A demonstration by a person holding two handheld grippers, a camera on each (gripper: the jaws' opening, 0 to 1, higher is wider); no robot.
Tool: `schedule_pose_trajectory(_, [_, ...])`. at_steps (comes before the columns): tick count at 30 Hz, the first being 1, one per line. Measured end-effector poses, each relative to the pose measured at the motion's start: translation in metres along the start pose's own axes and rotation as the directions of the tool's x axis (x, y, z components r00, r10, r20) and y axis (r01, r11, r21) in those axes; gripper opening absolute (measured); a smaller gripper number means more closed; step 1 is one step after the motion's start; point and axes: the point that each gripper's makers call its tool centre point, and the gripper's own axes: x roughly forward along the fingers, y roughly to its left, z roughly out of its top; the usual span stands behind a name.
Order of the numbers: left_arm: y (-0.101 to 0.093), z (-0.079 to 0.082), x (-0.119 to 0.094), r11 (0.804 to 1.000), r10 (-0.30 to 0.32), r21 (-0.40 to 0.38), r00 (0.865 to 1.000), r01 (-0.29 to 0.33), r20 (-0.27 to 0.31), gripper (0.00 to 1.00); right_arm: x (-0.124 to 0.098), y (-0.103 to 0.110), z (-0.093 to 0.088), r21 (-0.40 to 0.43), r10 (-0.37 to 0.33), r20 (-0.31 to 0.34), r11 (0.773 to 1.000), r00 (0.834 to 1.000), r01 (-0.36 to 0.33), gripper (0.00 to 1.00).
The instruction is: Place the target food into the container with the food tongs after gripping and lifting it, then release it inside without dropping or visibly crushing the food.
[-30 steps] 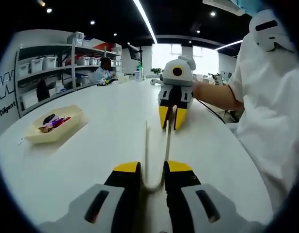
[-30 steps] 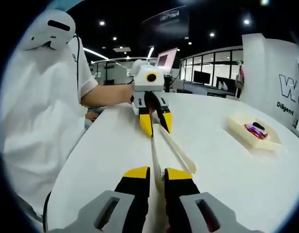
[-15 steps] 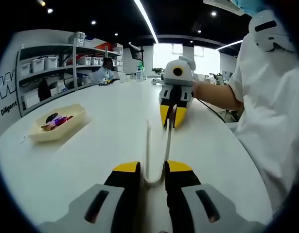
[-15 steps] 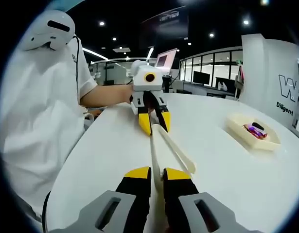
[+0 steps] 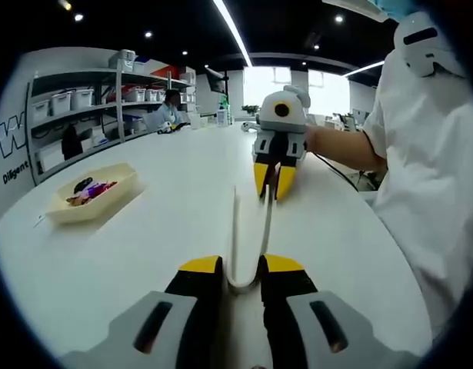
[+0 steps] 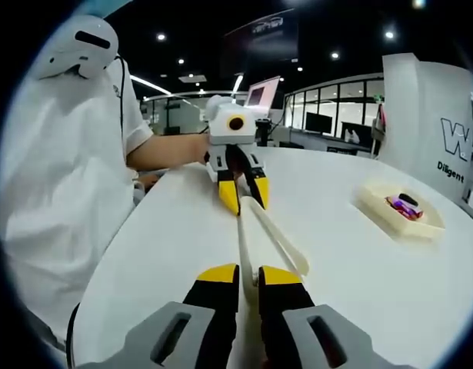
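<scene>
Cream food tongs (image 5: 264, 231) hang over the white table between my two grippers, which face each other. My left gripper (image 5: 242, 266) is shut on the tongs' bent end. My right gripper (image 5: 271, 184) is shut on the tip of one arm, while the other arm's tip (image 5: 234, 196) stands free. From the right gripper view, the tongs (image 6: 244, 231) run from my right gripper (image 6: 248, 275) to my left gripper (image 6: 242, 196), the free arm (image 6: 294, 254) splaying right. A cream tray (image 5: 113, 201) (image 6: 378, 204) holds dark and purple wrapped food (image 5: 86, 192) (image 6: 404, 205).
A person in white (image 5: 428, 154) (image 6: 59, 154) stands at the table's edge holding both grippers. Shelves with bins (image 5: 74, 108) line the wall behind the tray. Bare white tabletop (image 5: 174, 207) lies between the tongs and the tray.
Almost nothing: both grippers keep their hold on the tongs, and the views have shifted only slightly.
</scene>
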Motion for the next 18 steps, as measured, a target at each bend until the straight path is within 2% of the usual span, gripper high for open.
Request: schedule_pose_trajectory(18, [-0.0006,-0.0006,-0.0002,1.0,0.009,0.002,1.0,-0.009,-0.004,0.18,-0.0009,-0.0031,0.0,0.006,-0.006,0.002,1.0,1.0,0.006,0.05])
